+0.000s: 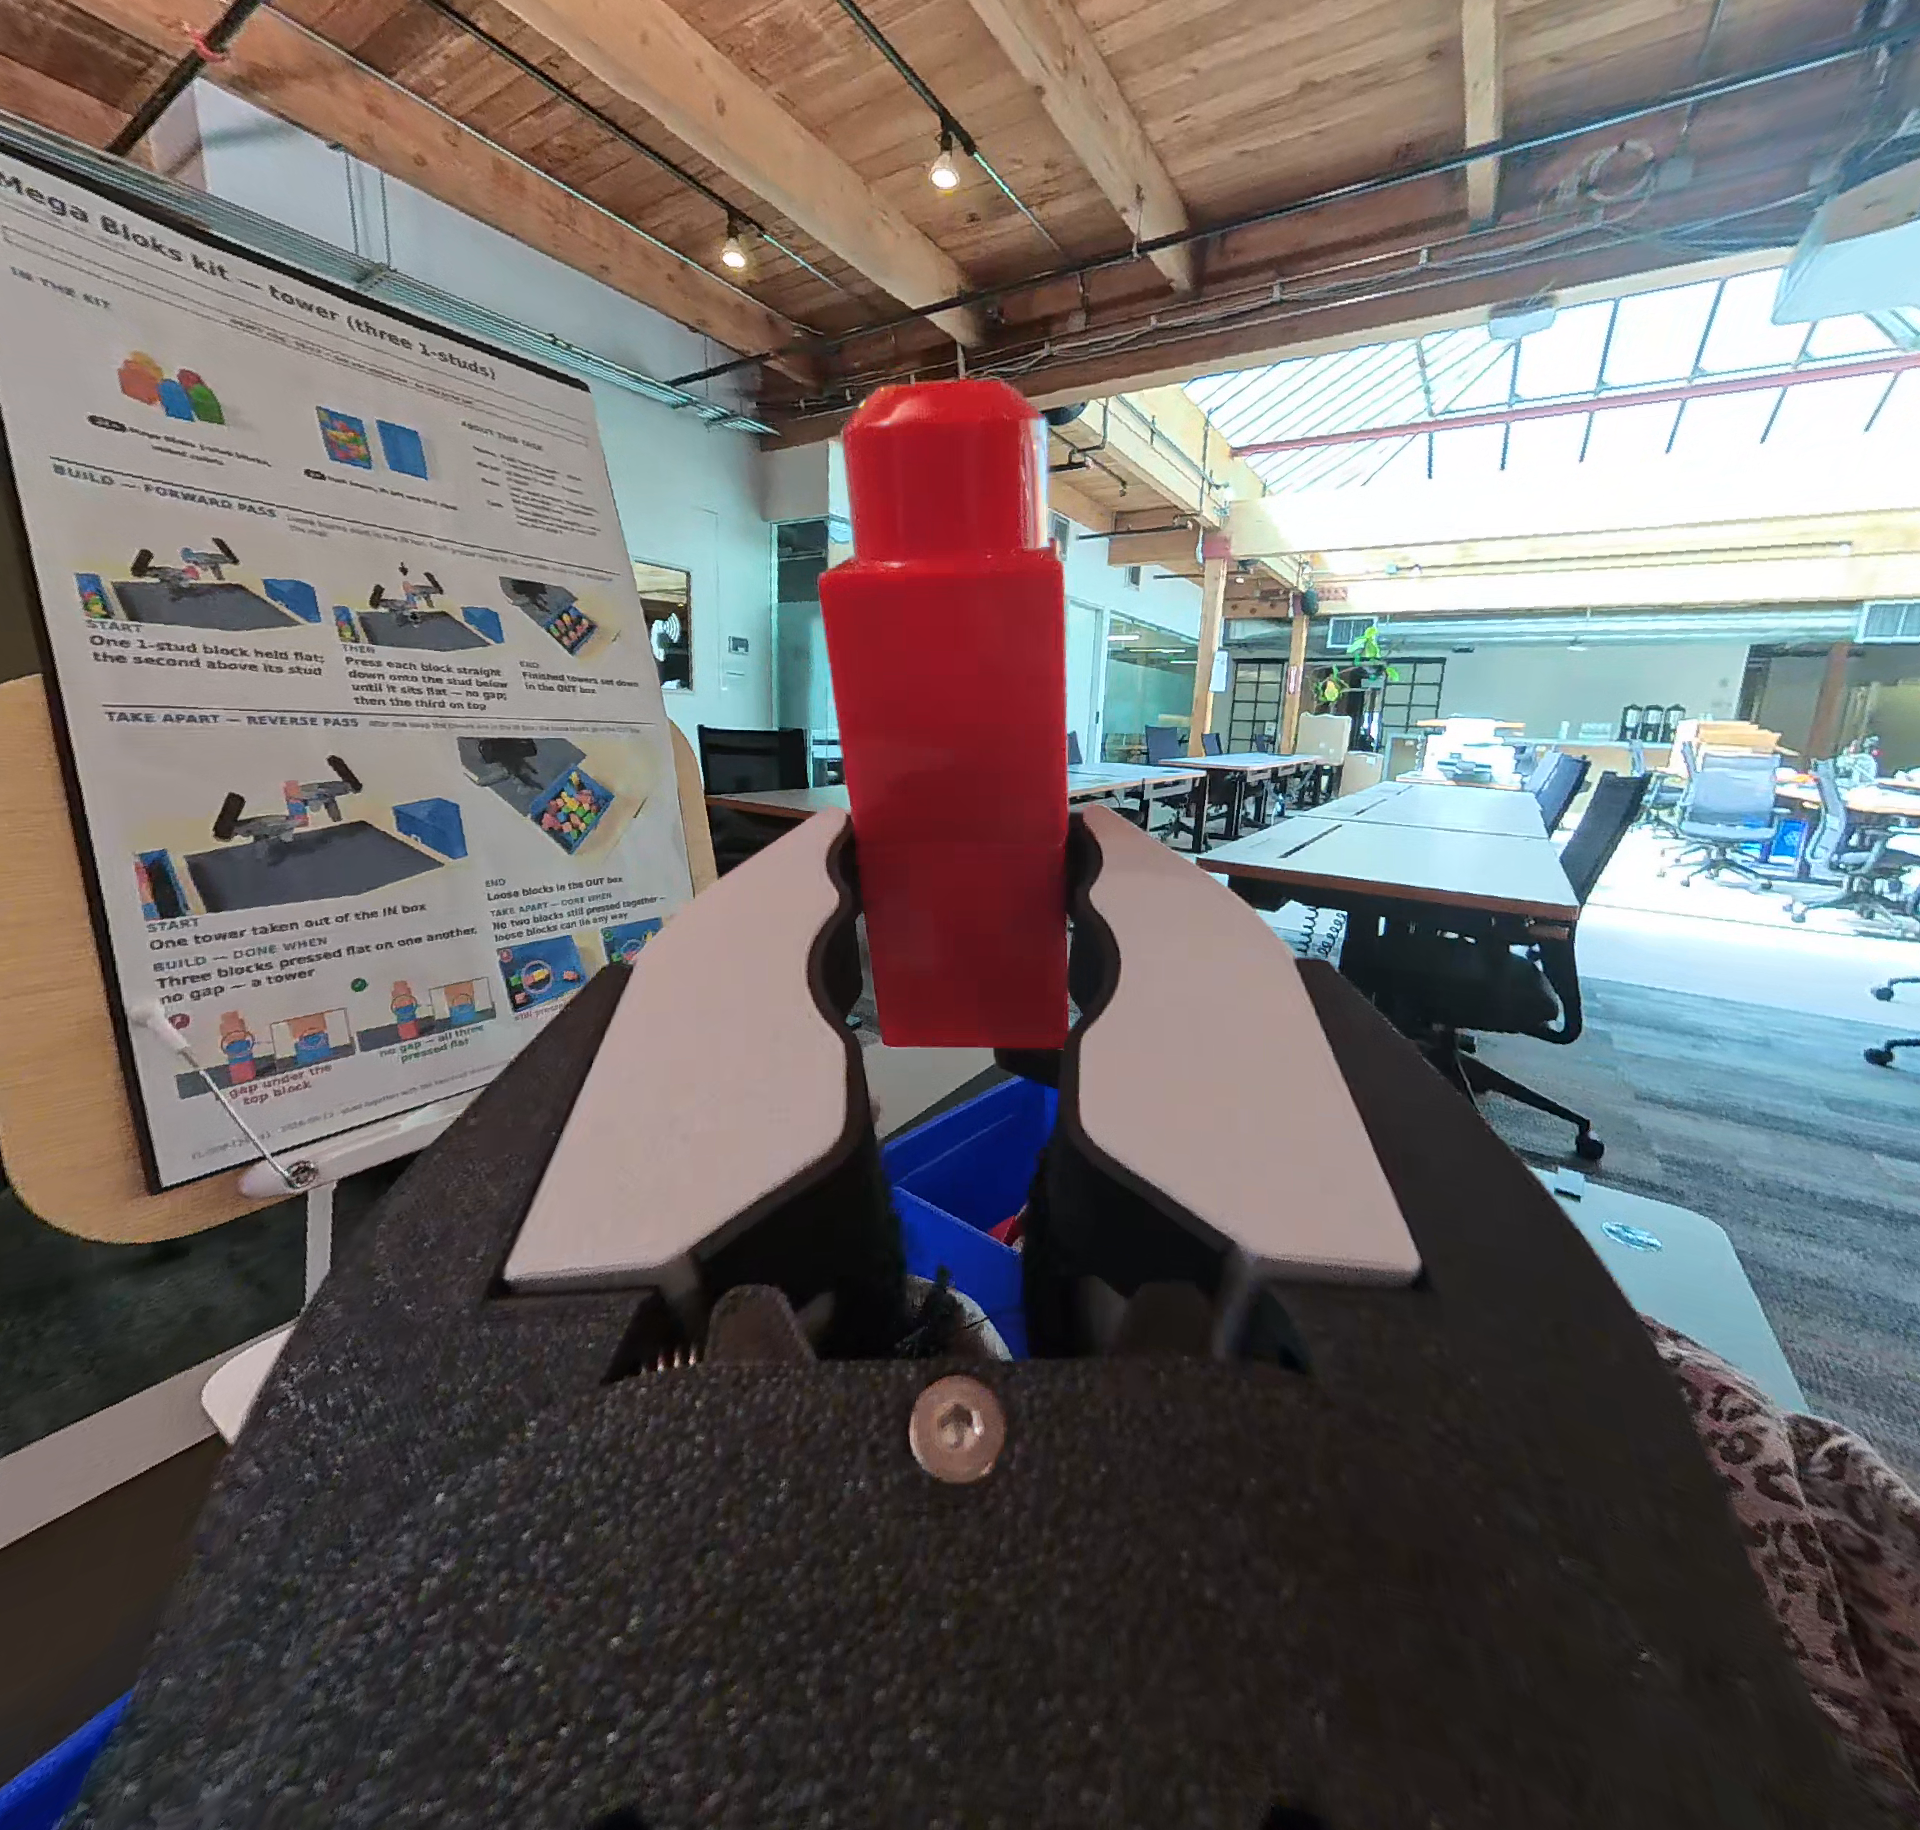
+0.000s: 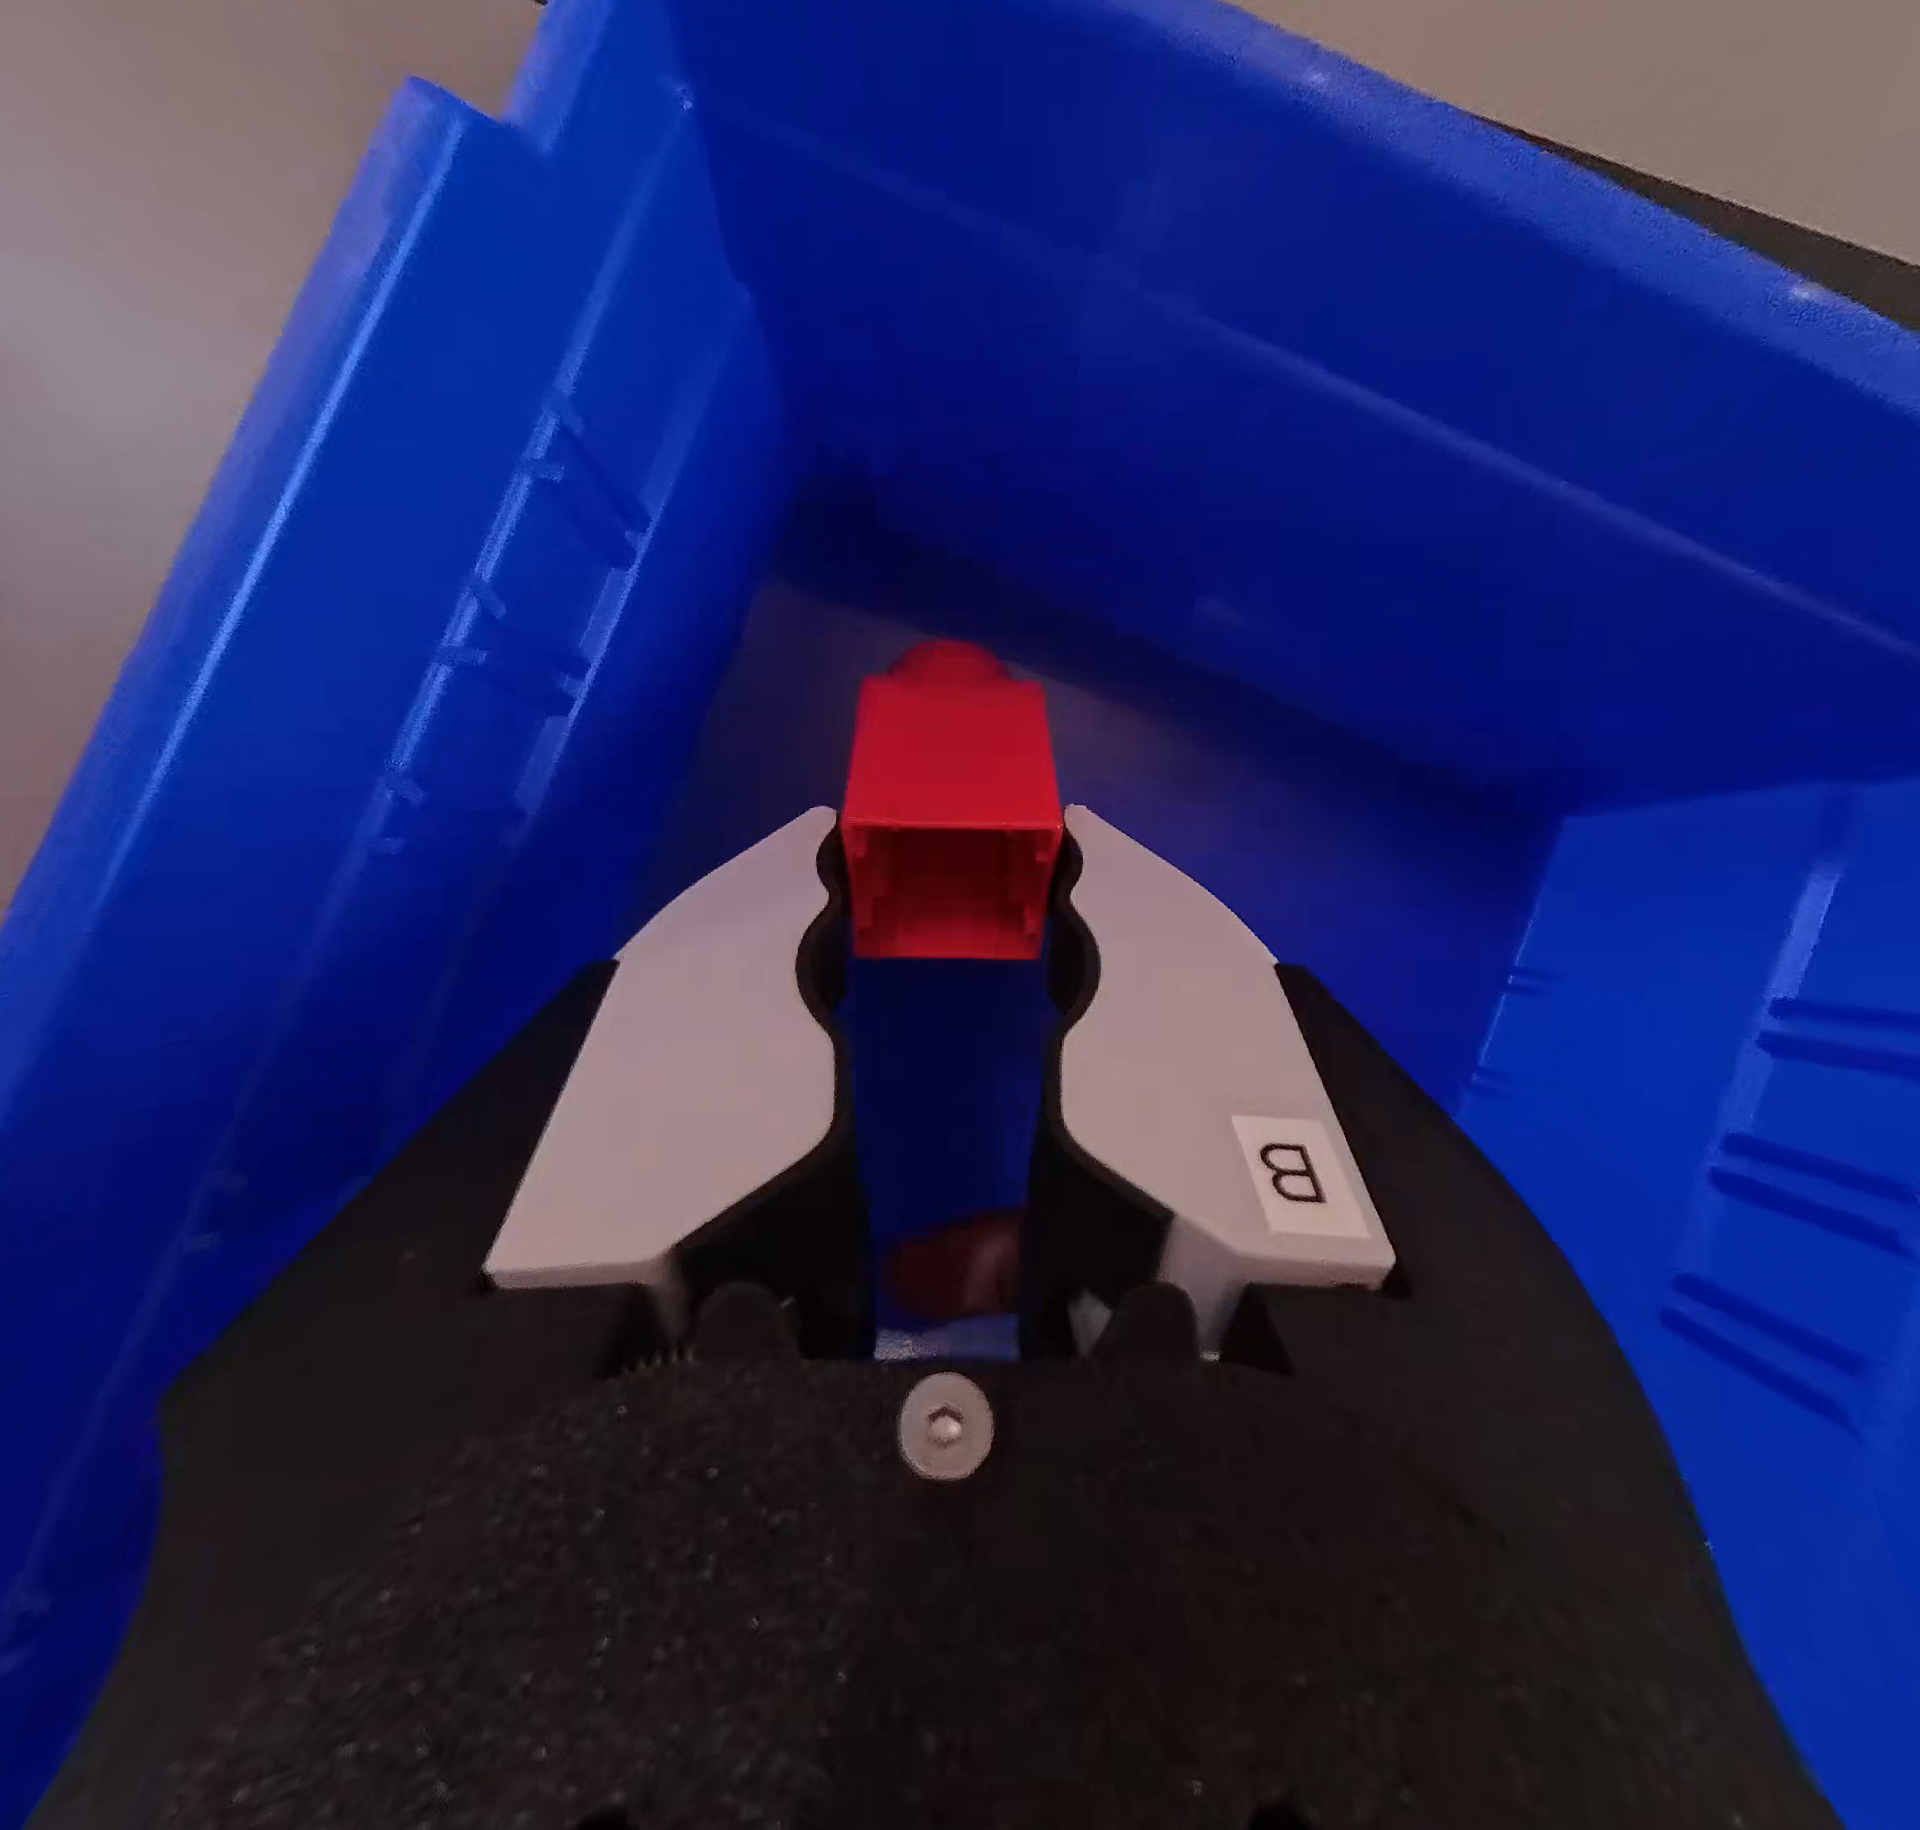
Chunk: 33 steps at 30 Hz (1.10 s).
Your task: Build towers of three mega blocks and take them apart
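Wood-beam ceiling w/ track lights fills the top of my left wrist view, open office w/ desks (image 1: 1392, 866) and chairs stretching far right. An instruction sheet (image 1: 312, 658) stands on a board at near left; I won't go into its text.

My left gripper (image 1: 961, 907) is closed on a red stack (image 1: 951, 741): two red blocks pressed together, no gap at the seam, stud pointing up toward the ceiling. Fingers (image 1: 727, 1001) pinch the lower block on both sides, upper block stands clear above the tips. Below, btwn the fingers, I catch a bit of a blue bin (image 1: 961, 1188). Leopard-print fabric (image 1: 1808, 1531) sits at the near right edge.

Right wrist view looks down into a blue bin's interior (image 2: 1195, 430), corner at far centre, ribbed walls left and right, grey surface outside beyond the rim. My right gripper (image 2: 951, 897) is closed on a single red block (image 2: 951, 762), held by its open hollow end, which faces the cam; stud points away toward the bin corner. Can't tell if the block touches the bin floor. Something reddish and blurry (image 2: 956, 1271) shows low btwn the fingers, can't ID it. White sticker (image 2: 1294, 1172) on the right finger.
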### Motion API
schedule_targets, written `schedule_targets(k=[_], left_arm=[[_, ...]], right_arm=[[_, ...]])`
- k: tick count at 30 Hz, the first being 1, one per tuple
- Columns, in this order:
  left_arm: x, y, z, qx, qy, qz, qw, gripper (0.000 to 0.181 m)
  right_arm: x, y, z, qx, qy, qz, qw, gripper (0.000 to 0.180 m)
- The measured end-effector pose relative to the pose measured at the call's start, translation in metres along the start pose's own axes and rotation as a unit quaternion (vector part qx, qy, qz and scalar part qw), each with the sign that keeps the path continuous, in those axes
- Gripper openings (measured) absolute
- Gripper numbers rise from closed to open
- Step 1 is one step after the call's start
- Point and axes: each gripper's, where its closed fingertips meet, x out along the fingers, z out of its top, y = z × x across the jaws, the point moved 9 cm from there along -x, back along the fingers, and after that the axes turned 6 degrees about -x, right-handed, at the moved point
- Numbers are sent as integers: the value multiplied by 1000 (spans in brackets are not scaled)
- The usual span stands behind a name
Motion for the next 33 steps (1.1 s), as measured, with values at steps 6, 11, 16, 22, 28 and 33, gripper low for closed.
schedule_targets(k=[6, 11, 16, 22, 28, 33], left_arm=[[4, -3, -5, 28, 40, 0, 999, 37], [9, 1, -19, 52, 112, -6, 992, 37], [23, 4, -33, 90, 133, 39, 986, 37], [49, -13, -51, 282, 102, 185, 936, 37], [69, -38, -72, 344, 115, 157, 918, 37], [72, -41, -75, 353, 125, 151, 915, 37]], right_arm=[[-13, -1, -2, 2, 23, 42, 999, 70], [-93, 0, 20, -8, -167, 123, 978, 57], [-200, 51, 45, -98, -450, 259, 849, 53], [-241, 121, 66, -110, -553, 284, 775, 53], [-226, 141, 76, -104, -549, 286, 779, 54], [-230, 137, 73, -122, -574, 228, 777, 35]])
